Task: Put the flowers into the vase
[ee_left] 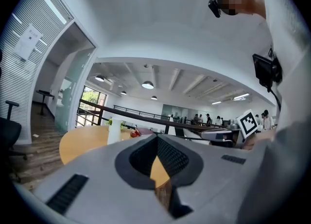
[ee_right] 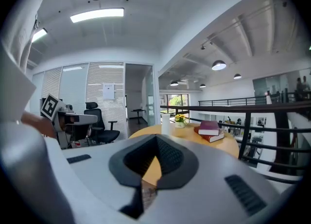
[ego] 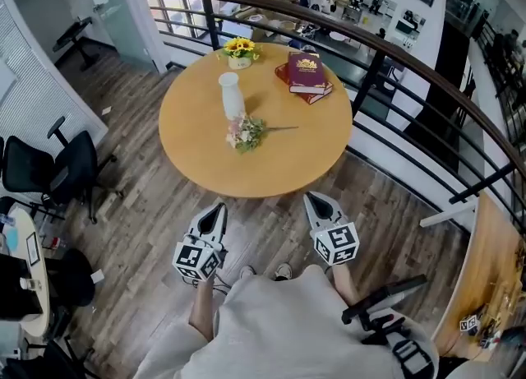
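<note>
A white vase [ego: 233,95] stands upright on the round wooden table [ego: 288,164]. Just in front of it a small bunch of pale flowers [ego: 246,132] lies flat, its stem pointing right. Both grippers hang short of the table's near edge, over the floor. My left gripper [ego: 218,209] and right gripper [ego: 315,201] each have their jaws together with nothing in them. The vase [ee_left: 114,131] shows over the left gripper [ee_left: 156,138] in the left gripper view. It also stands beyond the right gripper [ee_right: 156,138] as the vase [ee_right: 166,124]. The jaws hide the lying flowers in both gripper views.
A pot of yellow sunflowers [ego: 239,51] and stacked red books [ego: 306,73] sit at the table's far side. A dark railing [ego: 394,48] curves behind and to the right of the table. Black office chairs [ego: 57,172] stand on the left. A wooden desk edge [ego: 485,287] is at the right.
</note>
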Tool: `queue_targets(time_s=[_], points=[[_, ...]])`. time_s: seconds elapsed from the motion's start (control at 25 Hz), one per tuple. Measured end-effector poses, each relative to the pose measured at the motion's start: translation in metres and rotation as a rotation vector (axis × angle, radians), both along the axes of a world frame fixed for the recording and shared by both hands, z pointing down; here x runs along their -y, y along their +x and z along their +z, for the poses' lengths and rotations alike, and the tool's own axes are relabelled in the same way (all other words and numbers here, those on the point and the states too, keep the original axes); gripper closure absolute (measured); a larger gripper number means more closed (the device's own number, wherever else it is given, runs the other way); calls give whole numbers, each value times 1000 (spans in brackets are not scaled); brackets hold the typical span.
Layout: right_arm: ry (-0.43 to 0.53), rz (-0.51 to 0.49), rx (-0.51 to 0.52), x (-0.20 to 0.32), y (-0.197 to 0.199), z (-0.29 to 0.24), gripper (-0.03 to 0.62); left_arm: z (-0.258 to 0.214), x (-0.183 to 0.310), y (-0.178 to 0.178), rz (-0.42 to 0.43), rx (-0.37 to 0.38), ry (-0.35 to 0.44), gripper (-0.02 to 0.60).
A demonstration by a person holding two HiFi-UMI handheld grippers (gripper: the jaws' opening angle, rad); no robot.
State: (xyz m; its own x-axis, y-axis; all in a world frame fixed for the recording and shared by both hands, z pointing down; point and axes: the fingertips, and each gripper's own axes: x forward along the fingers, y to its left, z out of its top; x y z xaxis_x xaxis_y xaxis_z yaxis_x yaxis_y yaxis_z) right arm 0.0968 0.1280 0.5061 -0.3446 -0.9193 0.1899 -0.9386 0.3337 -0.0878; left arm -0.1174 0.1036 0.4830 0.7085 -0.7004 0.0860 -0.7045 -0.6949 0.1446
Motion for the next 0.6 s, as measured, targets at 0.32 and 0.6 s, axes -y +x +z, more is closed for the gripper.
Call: queue_targets(time_s=[0.32, 0.6], points=[[19, -37, 50, -6, -8, -7, 585, -3, -8, -1, -3, 0, 1, 575], [59, -62, 75, -11, 4, -13, 585, -3, -10, 17, -8, 1, 5, 575]])
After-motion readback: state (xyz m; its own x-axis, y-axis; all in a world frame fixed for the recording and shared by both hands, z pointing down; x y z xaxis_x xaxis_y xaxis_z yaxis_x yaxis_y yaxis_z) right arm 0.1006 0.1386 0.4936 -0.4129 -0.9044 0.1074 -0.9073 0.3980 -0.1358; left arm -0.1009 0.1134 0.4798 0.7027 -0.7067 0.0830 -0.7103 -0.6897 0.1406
